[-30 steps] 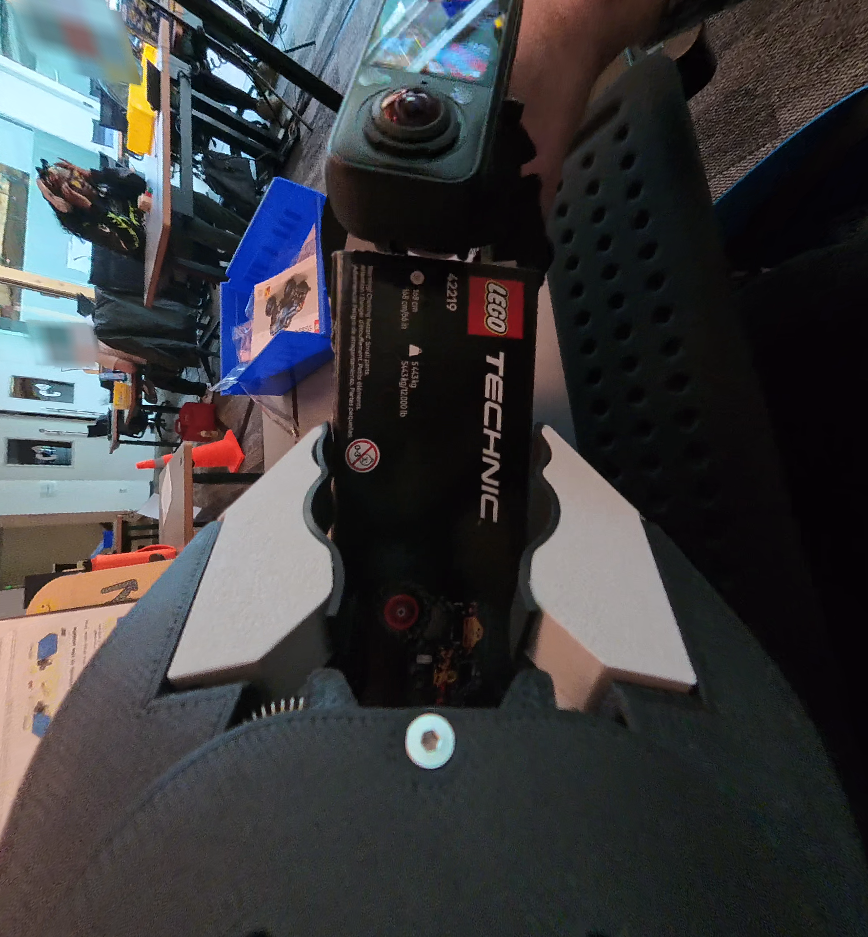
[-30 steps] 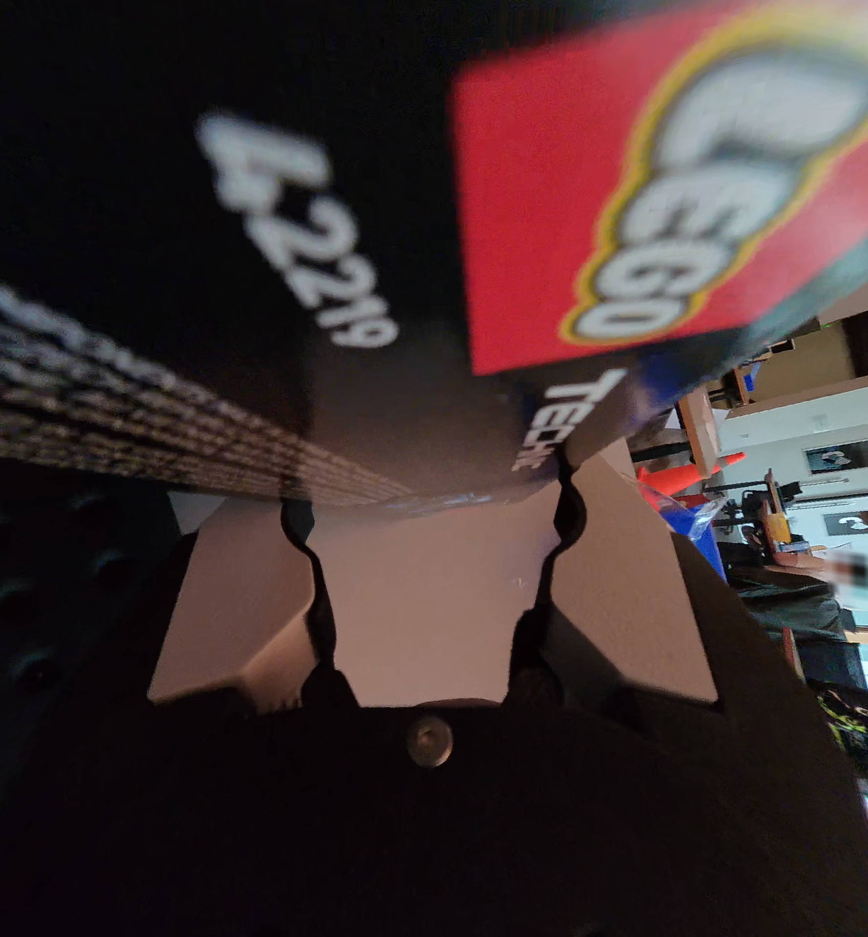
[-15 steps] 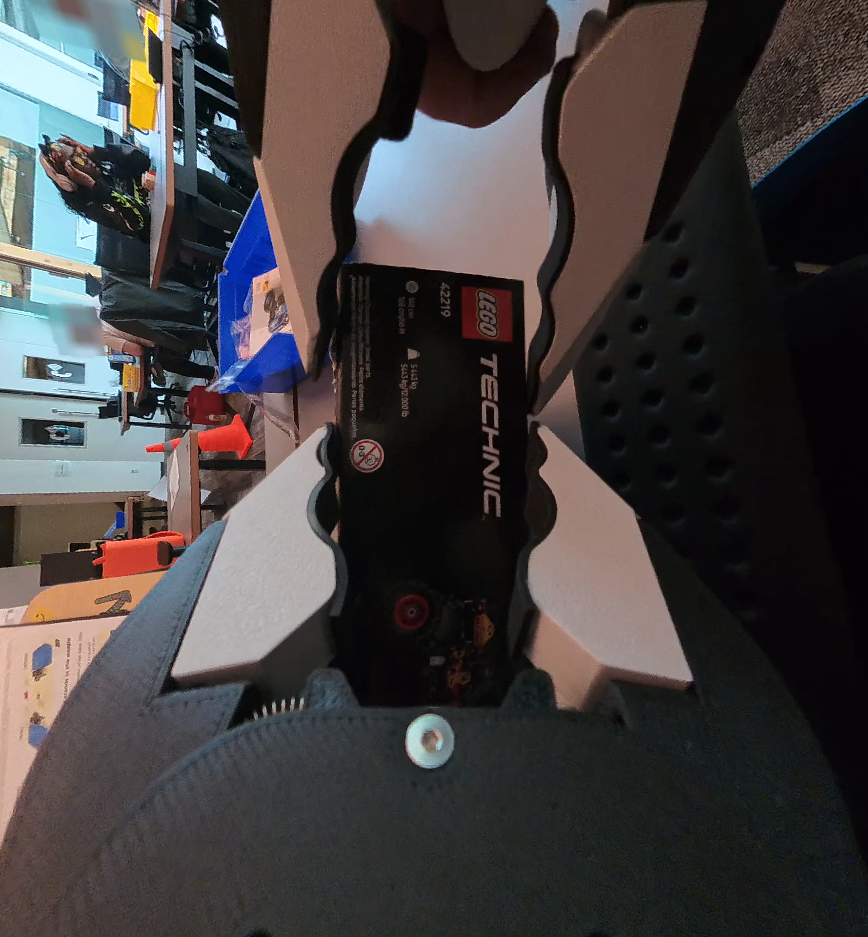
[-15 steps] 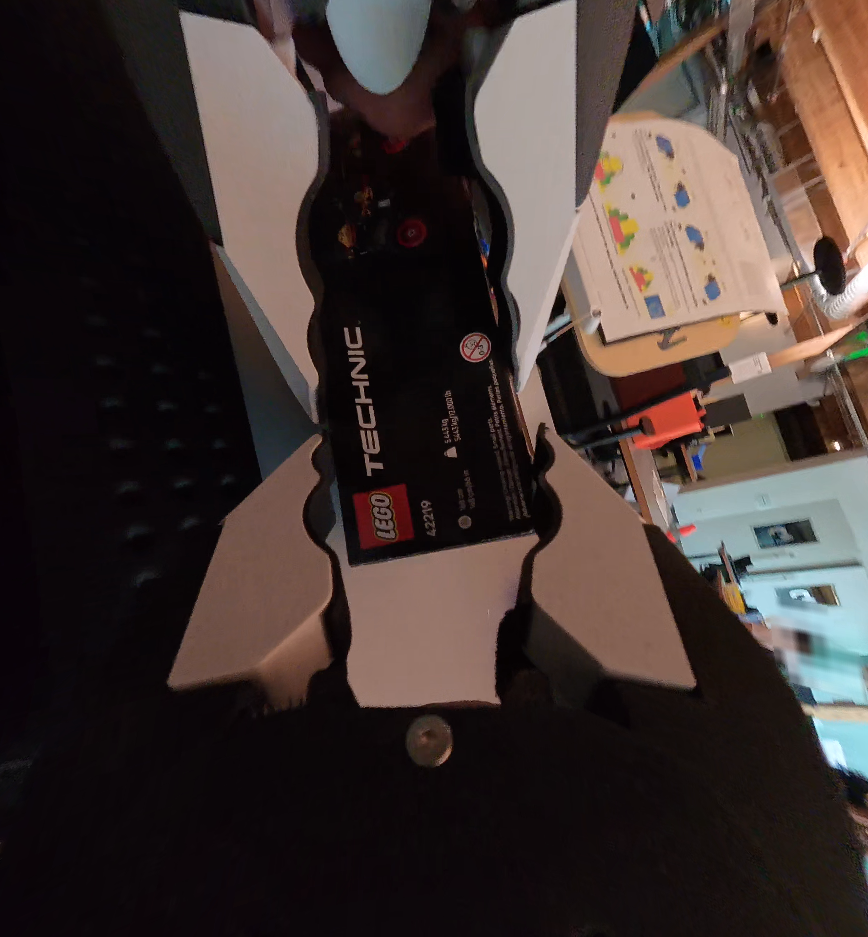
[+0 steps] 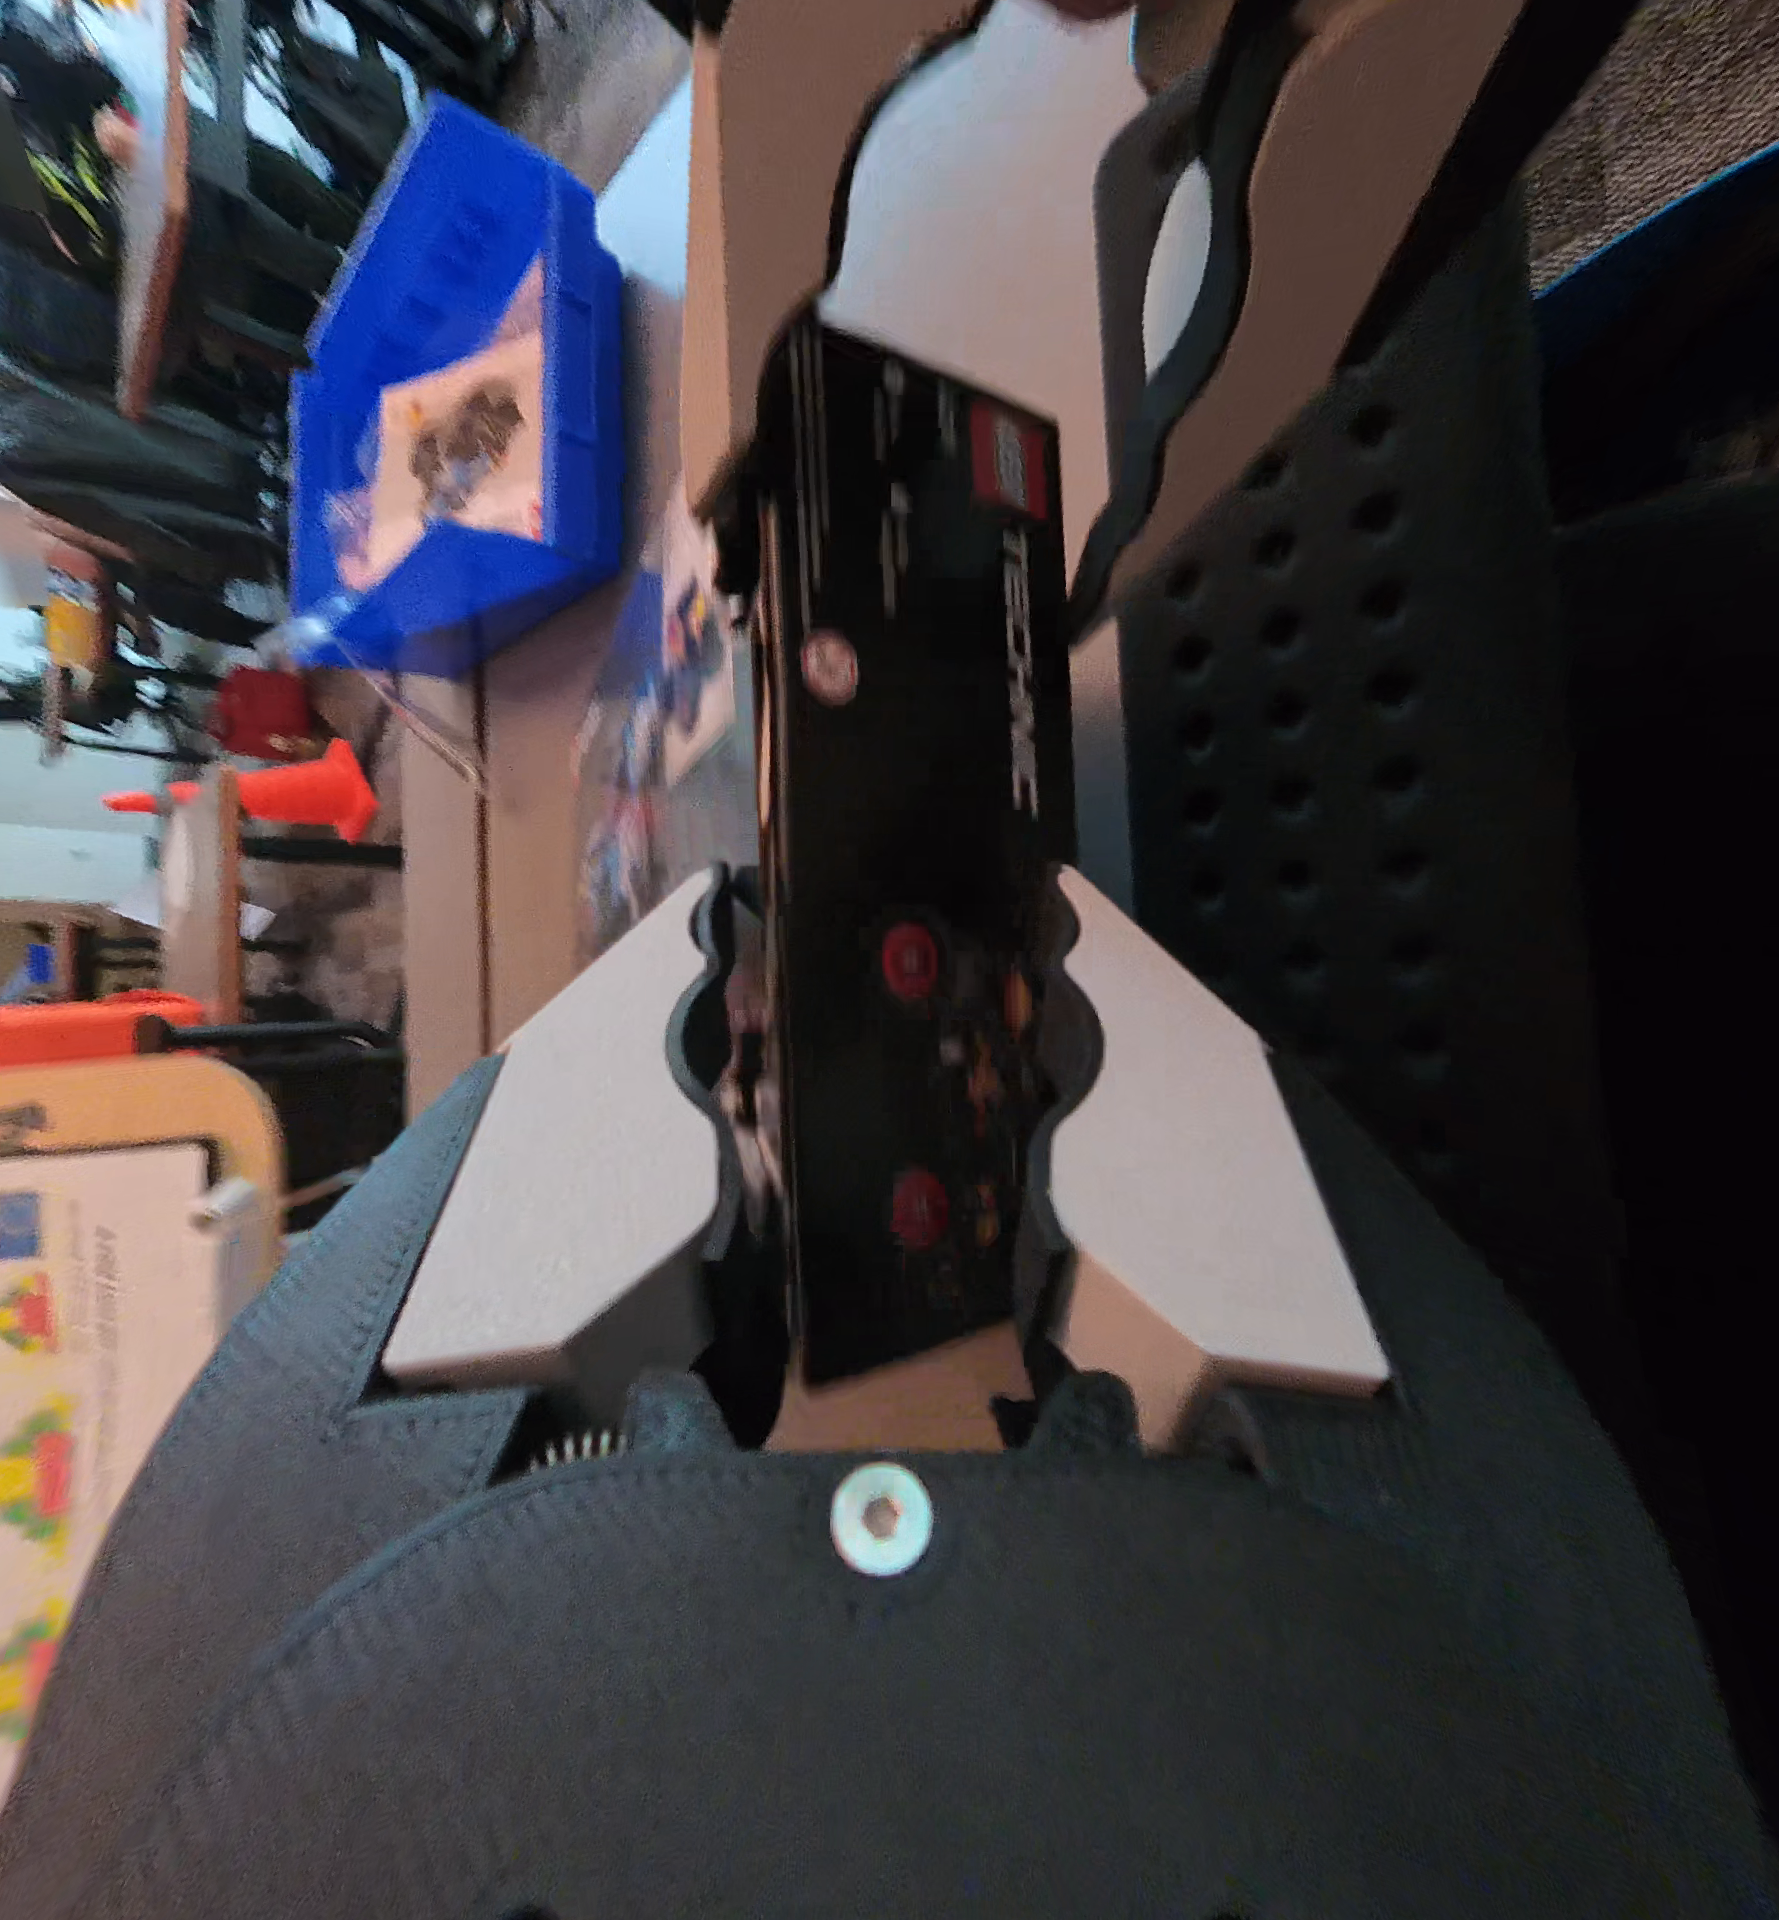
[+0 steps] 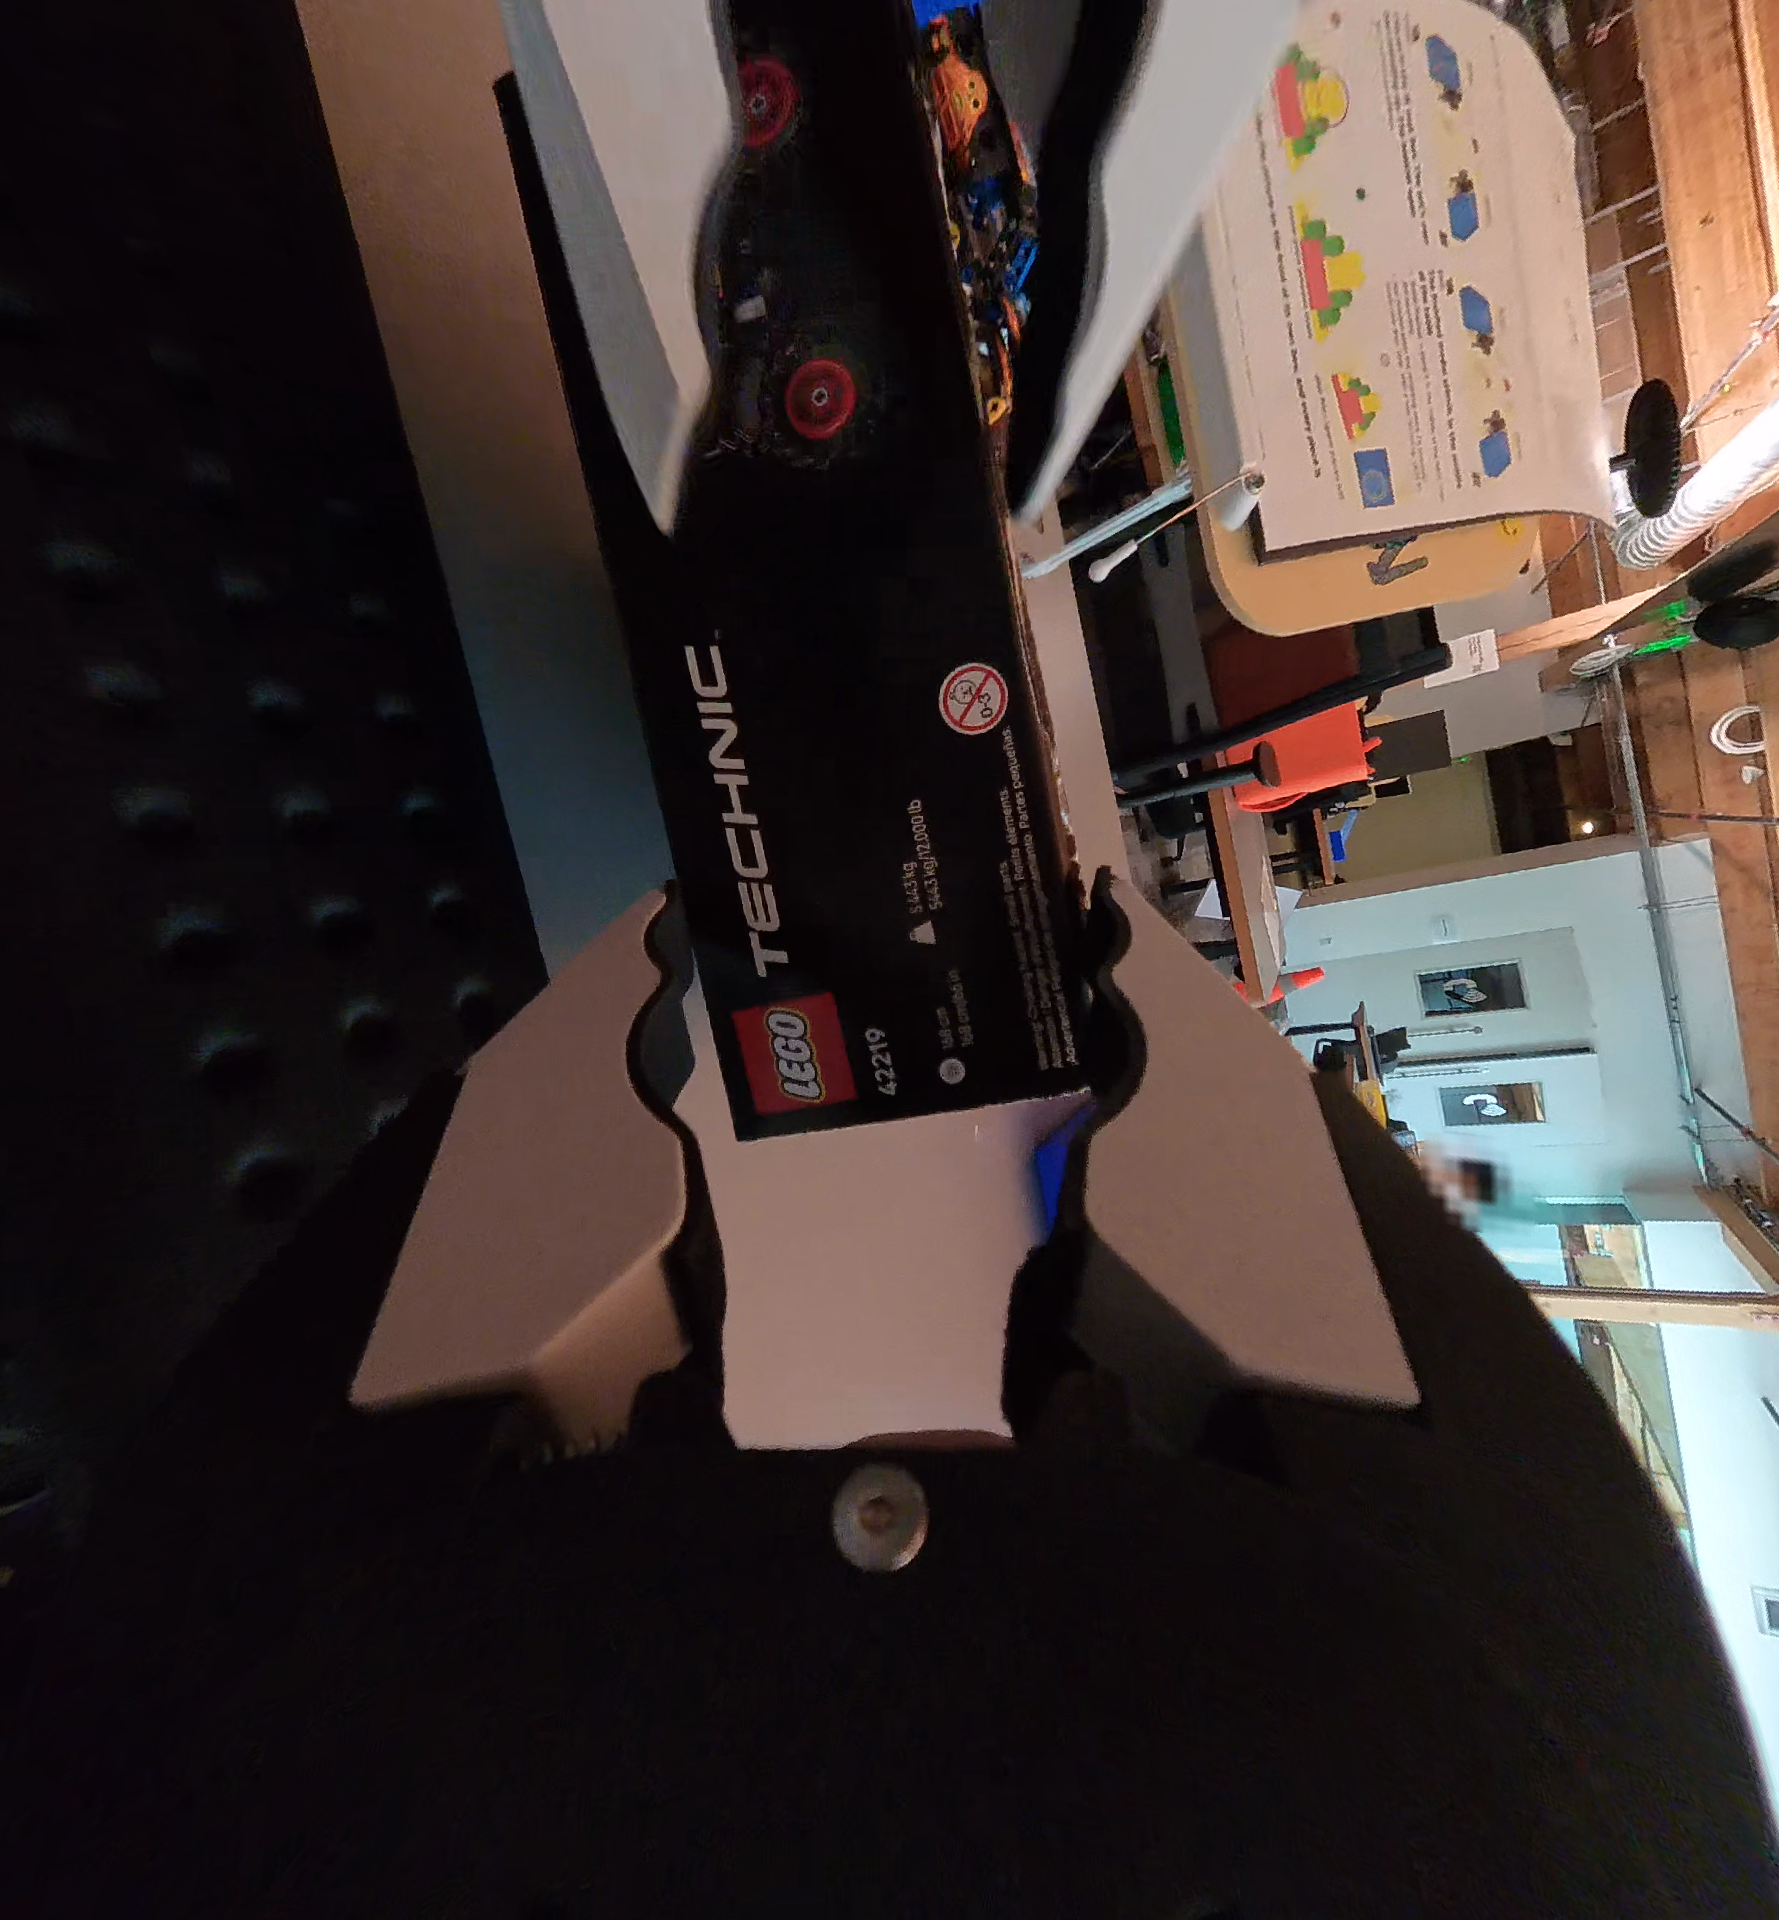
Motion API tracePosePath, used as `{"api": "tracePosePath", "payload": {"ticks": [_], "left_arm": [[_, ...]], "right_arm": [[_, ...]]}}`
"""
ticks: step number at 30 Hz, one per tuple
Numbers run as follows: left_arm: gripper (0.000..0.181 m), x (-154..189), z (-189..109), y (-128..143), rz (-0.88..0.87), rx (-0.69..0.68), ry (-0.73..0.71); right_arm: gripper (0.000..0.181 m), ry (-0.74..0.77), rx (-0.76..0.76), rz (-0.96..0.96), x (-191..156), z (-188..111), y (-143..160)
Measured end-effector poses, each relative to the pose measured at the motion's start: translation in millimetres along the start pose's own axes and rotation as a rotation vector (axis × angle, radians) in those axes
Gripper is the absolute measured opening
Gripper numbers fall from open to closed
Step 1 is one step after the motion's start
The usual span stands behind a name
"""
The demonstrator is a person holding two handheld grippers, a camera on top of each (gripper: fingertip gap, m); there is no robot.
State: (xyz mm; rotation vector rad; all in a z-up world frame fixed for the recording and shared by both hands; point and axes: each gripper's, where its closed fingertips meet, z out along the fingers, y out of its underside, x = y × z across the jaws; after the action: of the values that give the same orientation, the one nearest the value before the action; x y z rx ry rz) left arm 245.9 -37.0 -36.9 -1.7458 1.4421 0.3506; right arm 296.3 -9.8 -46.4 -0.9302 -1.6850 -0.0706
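A long black toy box with a red logo is held end to end between my two grippers, which face each other. My left gripper is shut on the end printed with red wheels. The box sits tilted in it, and the left wrist view is blurred. My right gripper is shut on the logo end of the box. Each gripper shows in the other's view: the right gripper at the top of the left wrist view, the left gripper at the top of the right wrist view. A white table top lies beneath.
A black perforated panel stands close beside the box. A blue bin with a booklet sits past it, and an orange cone lies farther off. A board with a printed picture sheet and an orange seat stand on the other side.
The right gripper swung round and closed over the logo end of the box. The box has since slid partly out of the left gripper's throat and tilted.
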Motion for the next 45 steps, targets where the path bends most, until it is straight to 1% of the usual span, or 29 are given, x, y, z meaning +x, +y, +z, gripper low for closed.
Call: {"api": "tracePosePath", "payload": {"ticks": [3, 4, 5, 6, 7, 8, 9, 10, 14, 15, 17, 19, 20, 21, 22, 23, 25, 27, 31, 32, 34, 35, 38, 40, 43, 45], "left_arm": [[0.064, 12, -4, 22, -0.091, -0.010, 0.028], [0.062, 20, -3, 26, -0.115, -0.015, 0.047], [0.044, 31, -1, 33, -0.117, -0.043, 0.083], [0.045, 40, 3, 40, -0.113, -0.069, 0.086], [0.046, 50, 6, 44, -0.116, -0.083, 0.099], [0.061, 56, 10, 45, -0.134, -0.069, 0.090], [0.068, 59, 12, 46, -0.144, -0.062, 0.072], [0.069, 59, 12, 47, -0.140, -0.057, 0.040], [0.051, 51, -1, 46, -0.188, -0.004, -0.004], [0.050, 51, -4, 49, -0.197, -0.013, -0.007], [0.054, 55, -4, 55, -0.213, -0.033, -0.002], [0.063, 58, -2, 57, -0.224, -0.038, -0.004], [0.062, 60, -2, 57, -0.222, -0.040, -0.003], [0.057, 64, -1, 58, -0.217, -0.049, 0.013], [0.037, 75, 1, 58, -0.207, -0.054, 0.068], [0.035, 84, 4, 59, -0.204, -0.056, 0.092], [0.037, 92, 8, 65, -0.175, -0.080, 0.085], [0.038, 91, 7, 63, -0.191, -0.051, 0.085], [0.031, 65, -8, 46, -0.242, 0.069, 0.002], [0.031, 60, -9, 48, -0.267, 0.067, -0.005], [0.035, 59, 1, 64, -0.348, -0.014, 0.036], [0.053, 62, 7, 71, -0.380, -0.049, 0.067], [0.051, 57, 9, 71, -0.410, -0.048, 0.089], [0.050, 54, 12, 73, -0.390, -0.062, 0.080], [0.049, 47, 14, 74, -0.367, -0.073, 0.049], [0.046, 44, 15, 72, -0.411, -0.054, 0.060]], "right_arm": [[0.072, -0.035, 0.006, -0.009, -13, 0, 4], [0.051, -0.065, 0.018, -0.005, -22, -1, 3], [0.004, -0.092, 0.044, 0.000, -31, -3, 1], [0.000, -0.092, 0.061, -0.003, -36, -4, 1], [0.000, -0.109, 0.053, 0.005, -42, -3, 3], [0.006, -0.134, 0.040, 0.031, -48, -1, 6], [0.013, -0.149, 0.022, 0.044, -53, 1, 8], [0.013, -0.142, 0.009, 0.039, -54, 2, 10], [0.027, -0.093, 0.055, 0.081, -43, 0, -3], [0.031, -0.094, 0.047, 0.083, -42, 3, -5], [0.036, -0.112, 0.007, 0.083, -43, 11, -3], [0.036, -0.123, -0.029, 0.081, -46, 20, 1], [0.040, -0.136, -0.043, 0.088, -49, 22, 3], [0.038, -0.156, -0.054, 0.085, -52, 23, 4], [0.028, -0.184, -0.071, 0.079, -58, 24, 6], [0.030, -0.191, -0.074, 0.080, -60, 24, 7], [0.031, -0.205, -0.059, 0.102, -62, 21, 6], [0.032, -0.222, -0.057, 0.113, -63, 20, 6], [0.029, -0.228, -0.058, 0.109, -62, 20, 6], [0.026, -0.225, -0.057, 0.103, -61, 20, 6], [0.026, -0.229, -0.055, 0.115, -61, 21, 6], [0.031, -0.238, -0.054, 0.124, -62, 21, 6], [0.026, -0.251, -0.058, 0.124, -58, 23, 6], [0.023, -0.256, -0.063, 0.139, -54, 24, 6], [0.030, -0.233, -0.077, 0.136, -47, 29, 8], [0.029, -0.243, -0.085, 0.136, -47, 33, 8]]}}
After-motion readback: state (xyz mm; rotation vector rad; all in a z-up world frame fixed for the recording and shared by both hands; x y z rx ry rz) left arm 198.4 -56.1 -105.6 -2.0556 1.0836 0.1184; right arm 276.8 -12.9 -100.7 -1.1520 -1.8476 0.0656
